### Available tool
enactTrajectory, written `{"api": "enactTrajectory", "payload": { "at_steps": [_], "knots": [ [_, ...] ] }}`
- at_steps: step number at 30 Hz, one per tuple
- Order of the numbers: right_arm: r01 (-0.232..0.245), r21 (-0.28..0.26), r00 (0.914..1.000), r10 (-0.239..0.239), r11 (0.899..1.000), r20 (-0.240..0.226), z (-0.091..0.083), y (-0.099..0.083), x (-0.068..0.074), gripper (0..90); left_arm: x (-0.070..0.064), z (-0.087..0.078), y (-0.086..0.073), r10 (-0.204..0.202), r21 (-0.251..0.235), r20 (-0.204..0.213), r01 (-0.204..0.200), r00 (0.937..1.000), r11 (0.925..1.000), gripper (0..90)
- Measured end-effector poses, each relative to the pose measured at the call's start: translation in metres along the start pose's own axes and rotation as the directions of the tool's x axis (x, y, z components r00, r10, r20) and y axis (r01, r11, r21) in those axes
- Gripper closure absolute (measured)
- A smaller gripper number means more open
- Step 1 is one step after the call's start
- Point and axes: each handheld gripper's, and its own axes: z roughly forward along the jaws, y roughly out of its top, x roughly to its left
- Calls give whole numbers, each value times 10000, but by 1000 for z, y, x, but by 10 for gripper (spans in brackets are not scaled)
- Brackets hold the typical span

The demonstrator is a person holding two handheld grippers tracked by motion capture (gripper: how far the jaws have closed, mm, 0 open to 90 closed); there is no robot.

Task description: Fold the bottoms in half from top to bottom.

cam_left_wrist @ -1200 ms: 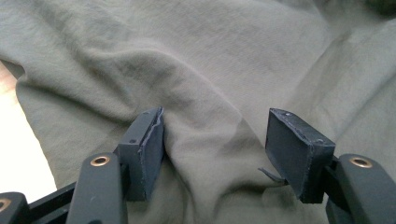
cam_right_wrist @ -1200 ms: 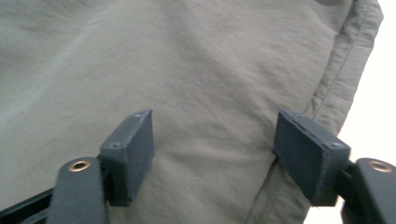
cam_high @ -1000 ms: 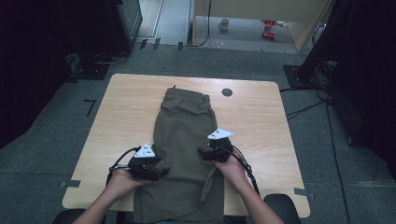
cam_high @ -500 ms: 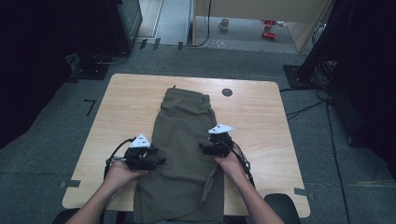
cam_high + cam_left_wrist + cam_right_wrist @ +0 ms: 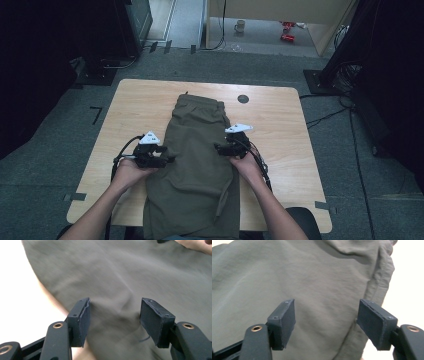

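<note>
Nearest, at the table's [image 5: 280, 125] front edge: olive-green trousers [image 5: 195, 165] folded lengthwise, hanging slightly over the near side and stretching away toward the far end. Above the cloth's left edge, left gripper [image 5: 167, 160], jaws spread wide, nothing between the pads [image 5: 83, 320], fabric lying just beneath them in the left gripper view. Opposite, at the cloth's right edge, right gripper [image 5: 219, 148], likewise spread apart and holding nothing, pads [image 5: 284, 320] framing a folded hem. Both held in the person's hands, forearms entering from the bottom. Farther on, waistband near mid-table, then a dark round hole [image 5: 243, 99] in the tabletop. Beyond, on the floor, a mug [image 5: 240, 25].
</note>
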Motion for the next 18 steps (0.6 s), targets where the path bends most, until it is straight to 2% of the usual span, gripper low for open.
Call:
{"api": "enactTrajectory", "payload": {
  "at_steps": [3,4,6,8,14,18],
  "knots": [
    [-275,201,9995,279,9994,-150,4,5,-8,303,7,2,9,16,112,-98,-14,10000,9999,412],
    [-399,171,9991,401,9991,-123,5,8,-10,303,8,2,11,55,95,-128,-54,9999,9999,412],
    [-315,89,9994,316,9995,-108,6,12,-13,295,11,1,16,73,-38,-159,-73,9998,10000,407],
    [-278,-22,9996,278,9996,98,6,17,-16,298,17,1,20,-14,-154,-156,11,9999,9999,405],
    [-648,-296,9979,651,9975,73,12,25,-29,300,35,14,31,-283,2,-116,283,9995,9996,395],
    [-530,-206,9985,532,9984,91,20,35,-36,293,37,24,40,112,151,-130,-110,9999,9998,395]
  ]
}}
